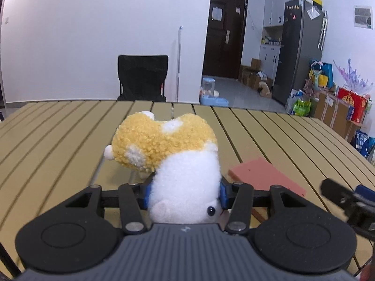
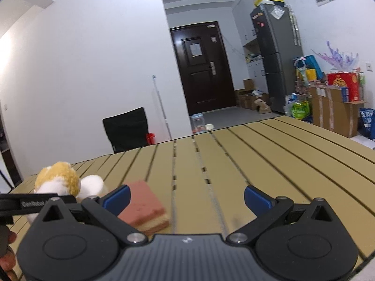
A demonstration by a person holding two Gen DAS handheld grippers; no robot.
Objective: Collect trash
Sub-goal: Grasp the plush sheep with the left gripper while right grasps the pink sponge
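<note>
**Plush toy clamped in my left jaws, right jaws spread over the table**

My left gripper (image 1: pixel 186 193) is clenched on the plush toy (image 1: pixel 178 161): the blue pads press into both sides of its white part in the lower middle of the left wrist view, and its yellow and white fuzzy part rises above my fingers toward the centre of the frame. A black bead eye shows low on the white fabric, close to the gripper body. Whether the toy touches the table I cannot tell.

Just right of the toy, in the lower right of that view, a pink sponge (image 1: pixel 264 175) lies flat on the slatted wooden table (image 1: pixel 58 140). My right gripper (image 2: pixel 186 200) stands released, its blue pads wide apart with only bare slats between them. In the right wrist view the sponge sits at the lower left, just beside my left pad, and the toy shows further left, at the frame's edge.

Beyond the table, a black chair (image 1: pixel 143 78) stands against the white wall, upper middle.
</note>
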